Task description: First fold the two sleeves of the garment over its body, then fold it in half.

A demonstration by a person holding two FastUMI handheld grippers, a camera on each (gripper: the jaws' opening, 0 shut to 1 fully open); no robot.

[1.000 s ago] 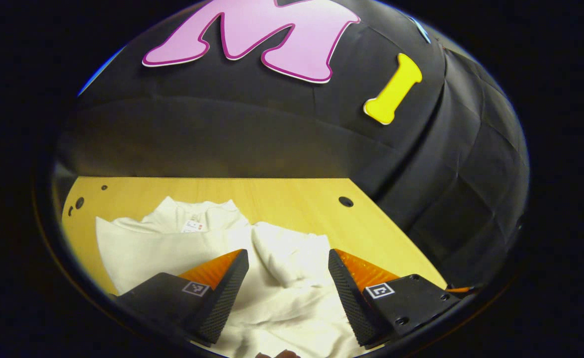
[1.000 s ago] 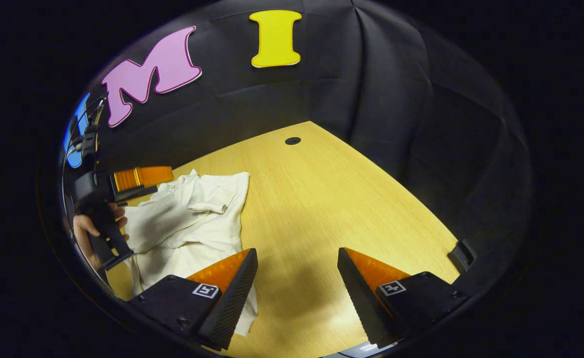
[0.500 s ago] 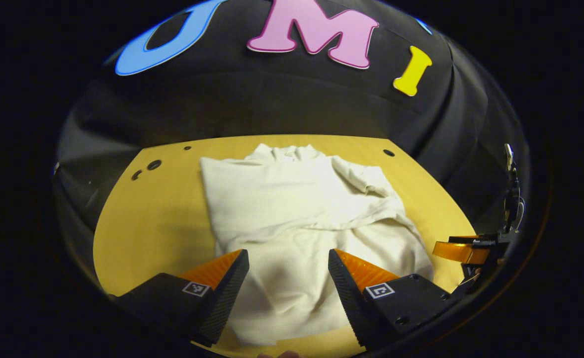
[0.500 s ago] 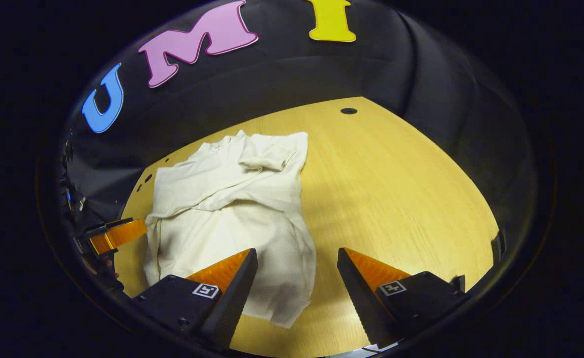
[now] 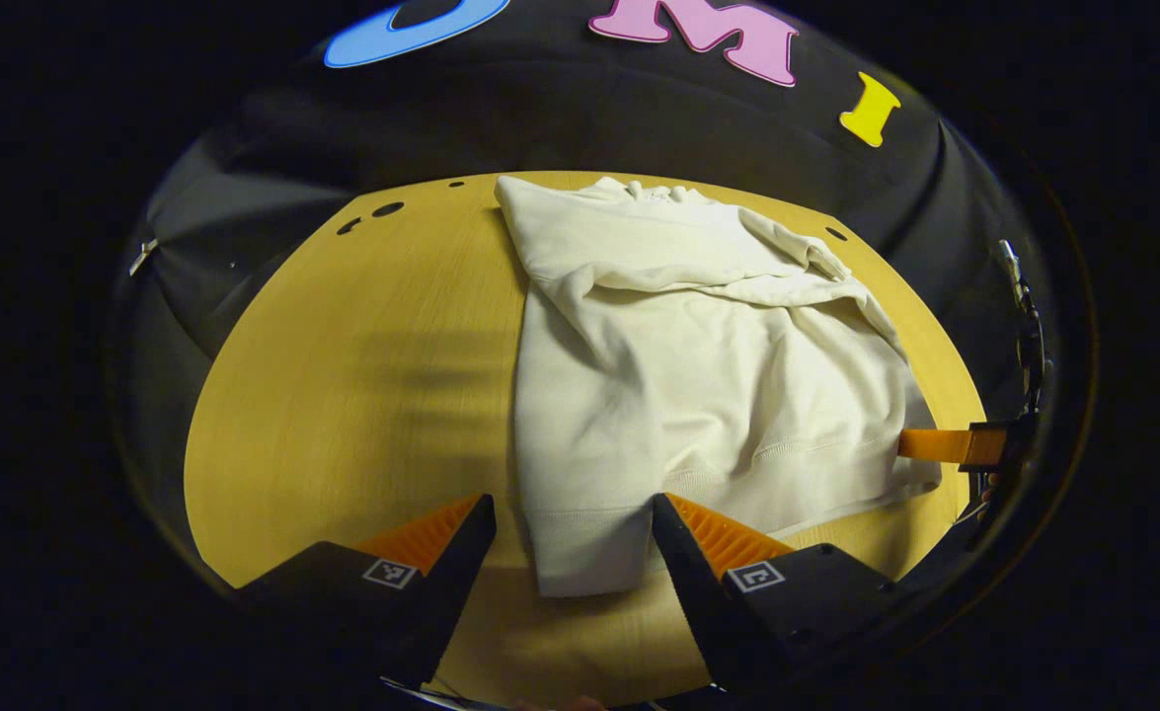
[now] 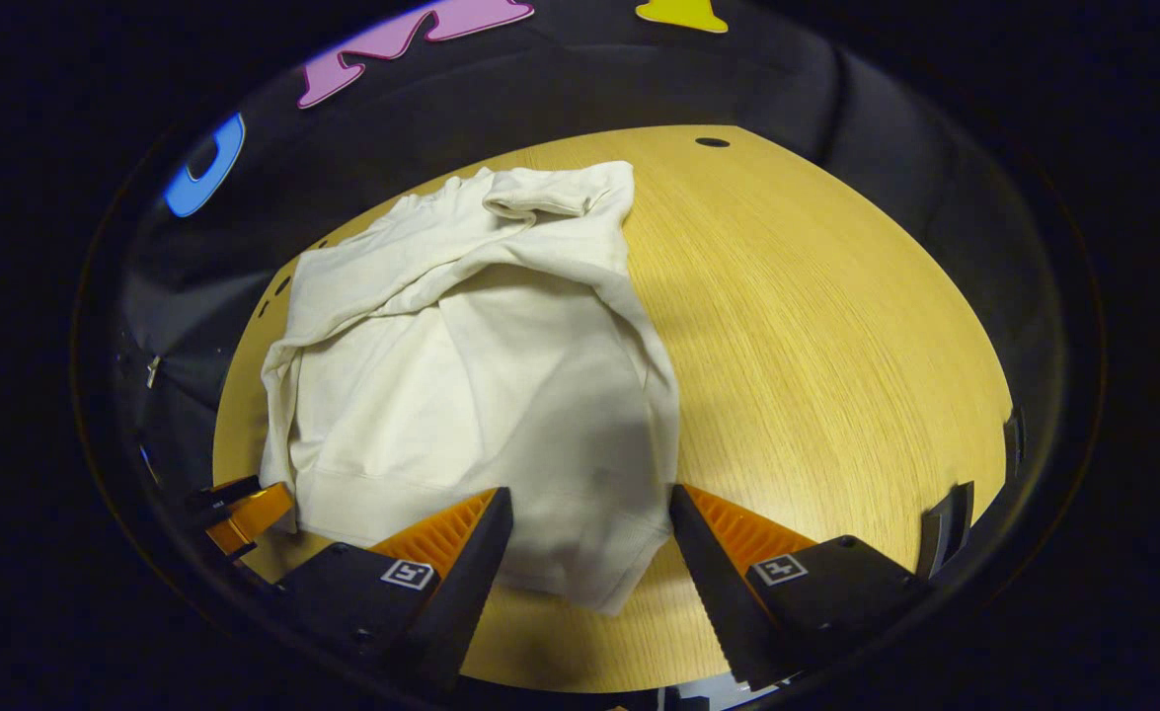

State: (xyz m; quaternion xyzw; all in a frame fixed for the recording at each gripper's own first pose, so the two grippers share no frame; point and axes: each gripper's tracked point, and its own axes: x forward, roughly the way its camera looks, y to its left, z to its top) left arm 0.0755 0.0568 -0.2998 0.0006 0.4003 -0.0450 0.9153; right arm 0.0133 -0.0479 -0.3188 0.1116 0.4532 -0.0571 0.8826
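Garment (image 5: 698, 385), sleeves folded over body, on surface (image 5: 343, 395); bare wood toward 9 o'clock. Left gripper (image 5: 572, 553) and right gripper (image 6: 589, 553), jaws apart, at hem corners.

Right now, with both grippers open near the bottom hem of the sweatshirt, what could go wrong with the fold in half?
The sleeves lie bunched near the collar rather than flat, so lifting the hem could shake them loose. The sweatshirt is wrinkled, so the left gripper or right gripper might pinch just one layer. The corners sit unevenly on the table, so the fold may end up skewed.
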